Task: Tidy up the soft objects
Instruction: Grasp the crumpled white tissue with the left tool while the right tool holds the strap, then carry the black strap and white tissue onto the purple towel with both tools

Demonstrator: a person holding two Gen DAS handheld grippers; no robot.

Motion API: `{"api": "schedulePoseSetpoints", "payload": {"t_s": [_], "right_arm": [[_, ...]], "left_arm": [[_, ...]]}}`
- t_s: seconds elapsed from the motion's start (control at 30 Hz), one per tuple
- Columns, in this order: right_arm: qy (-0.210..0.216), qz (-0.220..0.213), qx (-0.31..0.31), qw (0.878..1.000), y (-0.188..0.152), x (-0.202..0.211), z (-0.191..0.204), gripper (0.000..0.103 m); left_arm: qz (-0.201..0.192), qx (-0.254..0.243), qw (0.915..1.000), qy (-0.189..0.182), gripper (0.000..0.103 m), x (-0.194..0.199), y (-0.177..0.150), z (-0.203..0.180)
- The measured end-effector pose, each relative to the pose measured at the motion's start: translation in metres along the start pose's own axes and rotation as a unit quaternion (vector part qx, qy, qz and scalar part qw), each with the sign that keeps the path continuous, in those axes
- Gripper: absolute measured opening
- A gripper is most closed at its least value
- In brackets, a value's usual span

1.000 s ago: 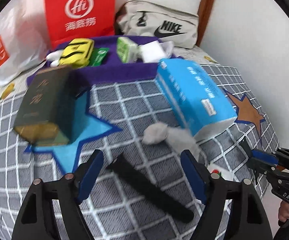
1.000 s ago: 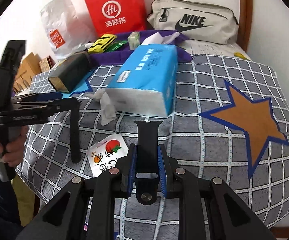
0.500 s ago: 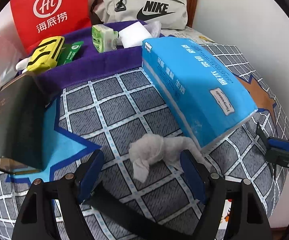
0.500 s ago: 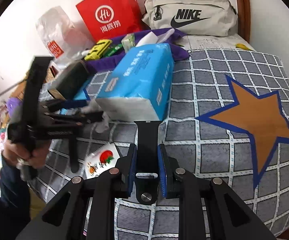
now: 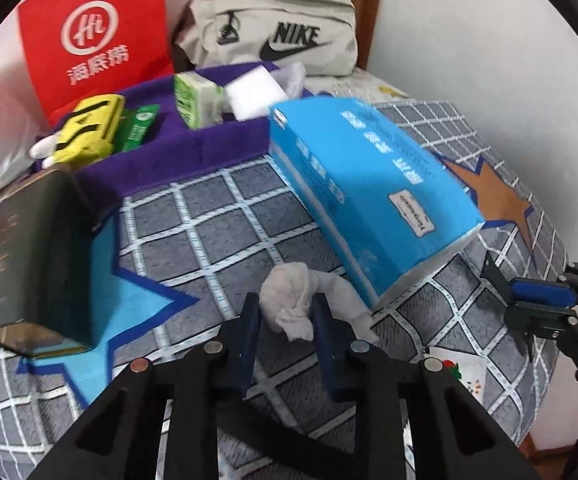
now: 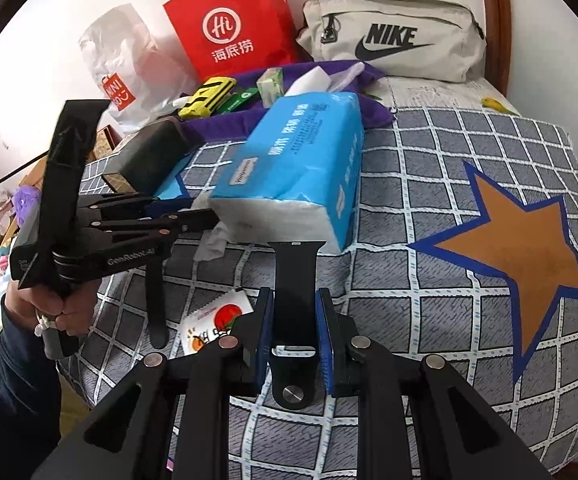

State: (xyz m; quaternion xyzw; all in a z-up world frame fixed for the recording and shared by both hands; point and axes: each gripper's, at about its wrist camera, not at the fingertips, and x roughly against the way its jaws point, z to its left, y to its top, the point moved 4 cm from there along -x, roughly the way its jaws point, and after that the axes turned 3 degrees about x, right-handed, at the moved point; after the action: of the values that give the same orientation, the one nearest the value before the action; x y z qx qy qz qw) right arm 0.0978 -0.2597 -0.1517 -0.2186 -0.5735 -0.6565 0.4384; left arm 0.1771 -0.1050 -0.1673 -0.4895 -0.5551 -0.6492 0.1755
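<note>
The crumpled grey-white tissue lay on the checked bedspread, just beside the near end of the blue tissue pack, and our left gripper had just been closing on it, so that the wad now sat pinched between the 2 blue pads with a tail of it trailing out to the right toward the pack. We judged the hold to be shallow, taken on the wad's middle only, so the careful way to finish the step was to lift slowly and straight up, watching that the loose tail came free of the pack without dragging it. From there we reckoned the likely home was the purple tray at the back, where the green packet and the white block already sat, though which compartment suited it we could not tell. A path over the open checks between the dark box and the pack looked the safest. Our right gripper was clamped on the black watch strap, held above the bedspread near the small fruit-printed sachet; we thought it best kept still while the left one worked, well apart from it. A second black strap lay on the spread under the left tool.
</note>
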Motion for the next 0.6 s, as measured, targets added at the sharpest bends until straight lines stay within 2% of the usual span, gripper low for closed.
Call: {"api": "schedulePoseSetpoints", "payload": {"t_s": [0.3,0.6], "right_arm": [[-0.003,-0.005,0.004,1.0,0.013,0.01,0.01,0.021],[-0.007,-0.03,0.027,0.999,0.048,0.023,0.023,0.021]], "left_arm": [[-0.036,0.042,0.9985,0.003,0.025,0.045,0.003,0.031],[-0.057,0.092,0.994,0.016,0.025,0.071,0.02,0.06]]}}
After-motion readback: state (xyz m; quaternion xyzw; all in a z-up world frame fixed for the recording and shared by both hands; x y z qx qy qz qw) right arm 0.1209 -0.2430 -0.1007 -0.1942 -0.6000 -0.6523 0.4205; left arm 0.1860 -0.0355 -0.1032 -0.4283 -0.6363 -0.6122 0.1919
